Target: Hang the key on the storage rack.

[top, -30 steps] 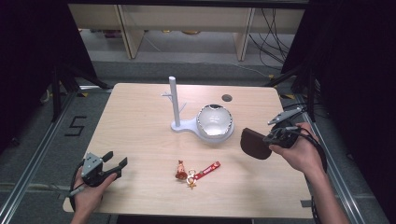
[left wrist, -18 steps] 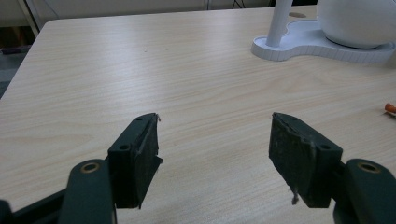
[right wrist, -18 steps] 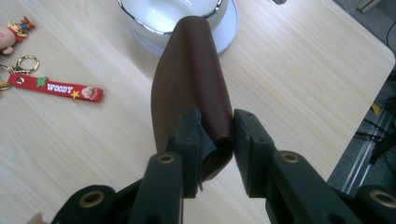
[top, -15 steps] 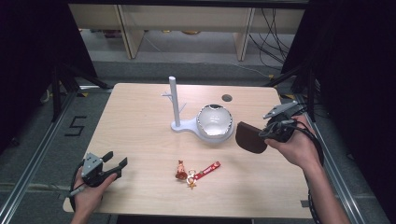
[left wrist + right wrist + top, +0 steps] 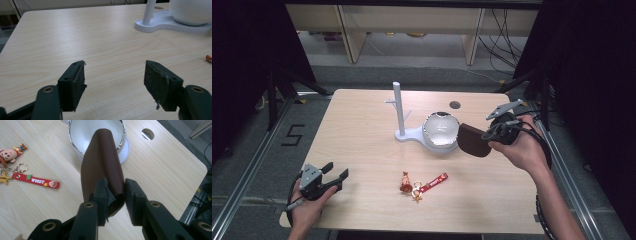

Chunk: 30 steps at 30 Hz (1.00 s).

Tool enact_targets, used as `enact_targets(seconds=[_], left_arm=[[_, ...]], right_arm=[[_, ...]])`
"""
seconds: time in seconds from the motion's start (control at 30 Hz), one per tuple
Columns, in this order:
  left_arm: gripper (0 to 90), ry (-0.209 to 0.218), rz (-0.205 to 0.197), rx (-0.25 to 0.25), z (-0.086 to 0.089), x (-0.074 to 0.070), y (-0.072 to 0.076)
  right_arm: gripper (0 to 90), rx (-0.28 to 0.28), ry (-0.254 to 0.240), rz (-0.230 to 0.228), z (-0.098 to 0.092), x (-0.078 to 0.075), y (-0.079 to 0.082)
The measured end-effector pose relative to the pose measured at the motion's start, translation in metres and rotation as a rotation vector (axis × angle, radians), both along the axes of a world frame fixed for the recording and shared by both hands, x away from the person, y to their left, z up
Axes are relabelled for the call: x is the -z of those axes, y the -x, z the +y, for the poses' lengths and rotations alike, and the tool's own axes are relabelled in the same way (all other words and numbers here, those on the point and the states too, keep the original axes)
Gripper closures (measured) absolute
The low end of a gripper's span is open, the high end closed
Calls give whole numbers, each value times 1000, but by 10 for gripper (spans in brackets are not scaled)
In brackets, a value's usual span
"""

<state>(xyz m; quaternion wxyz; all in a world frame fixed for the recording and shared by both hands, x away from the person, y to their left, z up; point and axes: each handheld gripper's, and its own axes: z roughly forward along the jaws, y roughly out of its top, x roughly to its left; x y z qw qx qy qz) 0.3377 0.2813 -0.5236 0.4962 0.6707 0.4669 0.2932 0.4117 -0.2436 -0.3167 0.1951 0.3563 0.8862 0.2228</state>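
Two hand-held grippers: right (image 5: 116,192) pinches a brown pouch (image 5: 102,165), seemingly leather, beside the bowl (image 5: 441,131); left (image 5: 115,80) spread

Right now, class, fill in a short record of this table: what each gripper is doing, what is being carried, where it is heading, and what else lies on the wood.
right gripper: shut on the brown leather pouch
pouch position: held off the table, its far end at the rim of the white round bowl
left gripper: open, nothing between its jaws, low over the light wooden table
bowl support: white stand with upright post
loose item: red Woody keychain with figure charm, lying flat near the table's front
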Motion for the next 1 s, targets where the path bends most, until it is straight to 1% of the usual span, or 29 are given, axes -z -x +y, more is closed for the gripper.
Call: enact_targets(seconds=[0.13,0.2,0.23,0.37,0.47,0.5,0.53,0.7,0.73,0.77,0.8,0.87,1.0], left_arm=[[327,0,0,0,0,0,0],[327,1,1,0,0,0,0],[326,2,1,0,0,0,0],[327,-1,0,-2,0,0,0],[327,-3,0,-1,0,0,0],[327,-3,-1,-1,0,0,0],[327,-2,-1,-1,0,0,0],[327,0,-1,-2,0,0,0],[327,0,-1,-1,0,0,0],[327,0,-1,-2,0,0,0],[327,0,-1,-2,0,0,0],[327,-1,0,-1,0,0,0],[327,0,-1,-1,0,0,0]], right_arm=[[736,-9,-2,-6,5,-1,-4],[736,3,-11,-3,8,-2,-5],[735,-14,-7,-6,11,-3,-8],[735,-23,-10,-19,16,-5,-12],[735,-32,-9,-25,19,-5,-16],[735,-23,-15,-19,22,-4,-19],[735,-25,-7,-28,23,-4,-19],[735,-25,-3,-27,28,-5,-24],[735,-36,-8,-30,29,-4,-26],[735,-27,-11,-25,30,-5,-27],[735,-38,-16,-22,31,-5,-30],[735,-37,-17,-21,32,-4,-31],[734,-46,-16,-34,39,-2,-38]])
